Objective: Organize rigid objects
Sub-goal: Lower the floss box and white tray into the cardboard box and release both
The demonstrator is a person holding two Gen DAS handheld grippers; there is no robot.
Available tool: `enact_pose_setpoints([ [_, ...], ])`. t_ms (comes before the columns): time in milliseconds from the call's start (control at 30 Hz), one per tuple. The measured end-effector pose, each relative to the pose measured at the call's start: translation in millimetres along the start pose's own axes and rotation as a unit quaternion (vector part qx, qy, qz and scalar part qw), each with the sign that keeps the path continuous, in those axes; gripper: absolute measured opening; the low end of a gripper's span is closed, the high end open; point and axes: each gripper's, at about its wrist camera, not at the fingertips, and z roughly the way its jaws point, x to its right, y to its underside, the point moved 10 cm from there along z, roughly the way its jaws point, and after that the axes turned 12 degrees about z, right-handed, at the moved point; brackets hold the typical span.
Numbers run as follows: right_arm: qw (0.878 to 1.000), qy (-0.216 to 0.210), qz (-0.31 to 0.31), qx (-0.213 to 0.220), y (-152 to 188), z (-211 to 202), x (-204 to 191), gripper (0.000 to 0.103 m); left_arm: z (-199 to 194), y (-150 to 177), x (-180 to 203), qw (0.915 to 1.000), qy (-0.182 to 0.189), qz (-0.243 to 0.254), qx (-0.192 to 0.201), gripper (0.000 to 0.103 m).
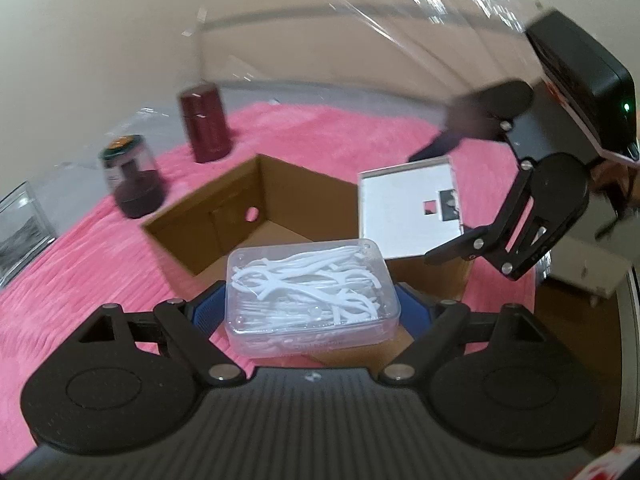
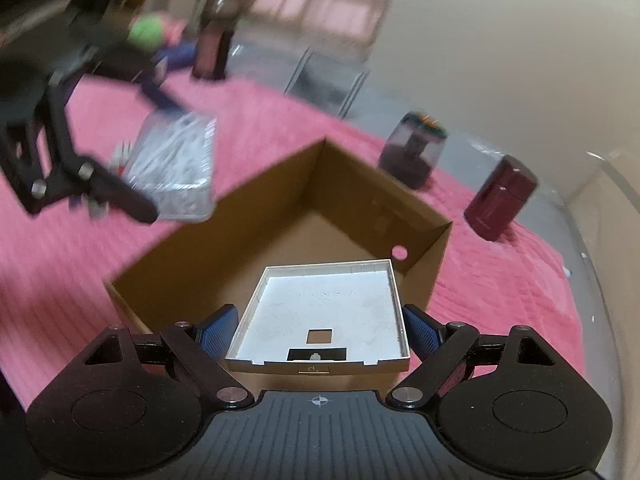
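Note:
My left gripper (image 1: 310, 300) is shut on a clear plastic box of white floss picks (image 1: 310, 294), held above the near edge of an open cardboard box (image 1: 208, 236). My right gripper (image 2: 320, 330) is shut on a flat white square tray (image 2: 324, 312), held over the cardboard box (image 2: 224, 248). In the left wrist view the right gripper (image 1: 434, 208) holds the white tray (image 1: 408, 212) over the box's right side. In the right wrist view the left gripper (image 2: 140, 164) with the floss box (image 2: 172, 168) is blurred at the left.
A dark red cylinder (image 1: 206, 126) and a clear jar with a dark lid (image 1: 134, 178) stand on the pink blanket (image 1: 80, 280) beyond the box; both also show in the right wrist view, the cylinder (image 2: 500, 198) and the jar (image 2: 412, 152). A clear container (image 1: 22, 228) sits at far left.

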Motion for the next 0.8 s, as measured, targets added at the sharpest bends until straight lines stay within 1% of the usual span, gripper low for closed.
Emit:
enact_pose_setpoints([
  [67, 0.999, -0.005, -0.03, -0.024, 6, 14, 4, 0.084, 19, -5, 2, 0.9995, 0.019, 0.019, -0.018, 0.085],
  [133, 0.998, -0.011, -0.054, -0.043, 14, 26, 8, 0.084, 33, -6, 7, 0.998, 0.029, 0.044, -0.035, 0.085],
  [300, 0.991, -0.033, -0.105, -0.082, 27, 54, 14, 0.084, 68, 0, 16, 0.9905, 0.06, 0.095, -0.079, 0.085],
  [400, 0.985, -0.049, -0.129, -0.106, 33, 69, 15, 0.084, 90, 6, 20, 0.9841, 0.079, 0.119, -0.106, 0.085],
  [533, 0.977, -0.064, -0.154, -0.13, 40, 84, 16, 0.084, 111, 18, 31, 0.972, 0.113, 0.149, -0.141, 0.085],
  [633, 0.974, -0.073, -0.157, -0.144, 41, 94, 18, 0.084, 129, 27, 33, 0.9646, 0.127, 0.161, -0.166, 0.085],
  [733, 0.968, -0.081, -0.161, -0.173, 47, 104, 18, 0.084, 142, 34, 33, 0.9594, 0.134, 0.162, -0.188, 0.085],
  [800, 0.965, -0.086, -0.166, -0.187, 51, 111, 18, 0.084, 149, 41, 36, 0.9538, 0.145, 0.167, -0.203, 0.085],
])
